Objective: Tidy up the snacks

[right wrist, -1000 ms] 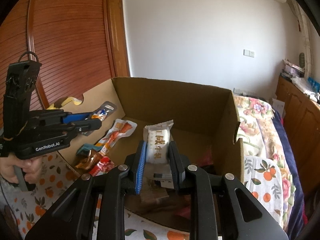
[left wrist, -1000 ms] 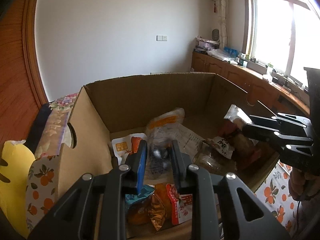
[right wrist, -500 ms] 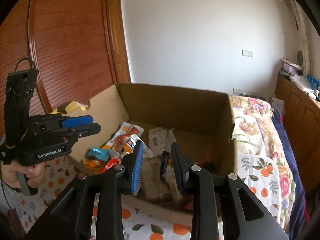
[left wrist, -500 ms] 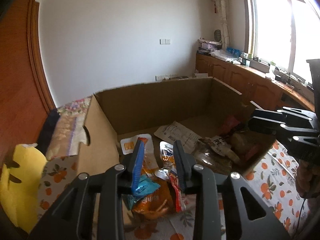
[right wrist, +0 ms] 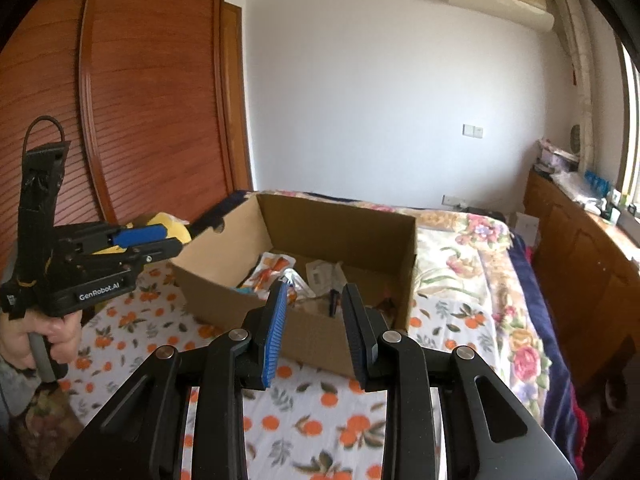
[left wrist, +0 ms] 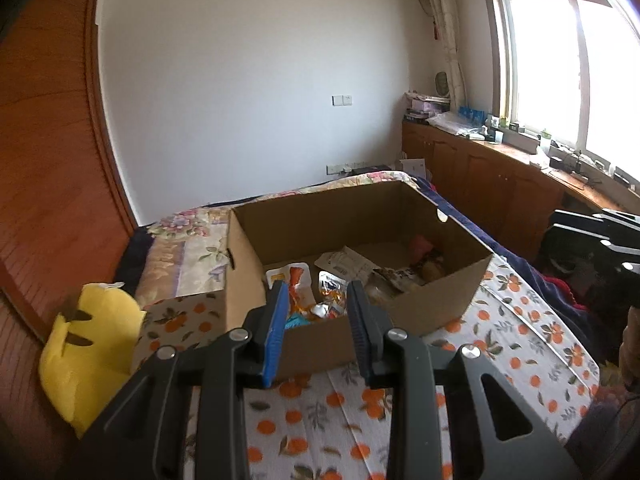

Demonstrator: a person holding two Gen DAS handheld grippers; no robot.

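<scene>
Now, against a second ago:
Left hand-held gripper [left wrist: 316, 304]: jaws narrowly apart, empty; its clear packet is gone from between them.
Right hand-held gripper [right wrist: 312, 304]: narrow gap, empty; the white packet is released.
Both: pulled back and higher above the bedspread [left wrist: 520, 332].
Snacks [left wrist: 320, 284]: lying loose inside the cardboard box [left wrist: 440, 292] on the bed.

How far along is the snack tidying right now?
Done: the snack packets lie in the box on the bed. In hand: nothing; the left gripper and right gripper are both empty, short of the box. Left: no loose snacks show on the bedspread.
</scene>
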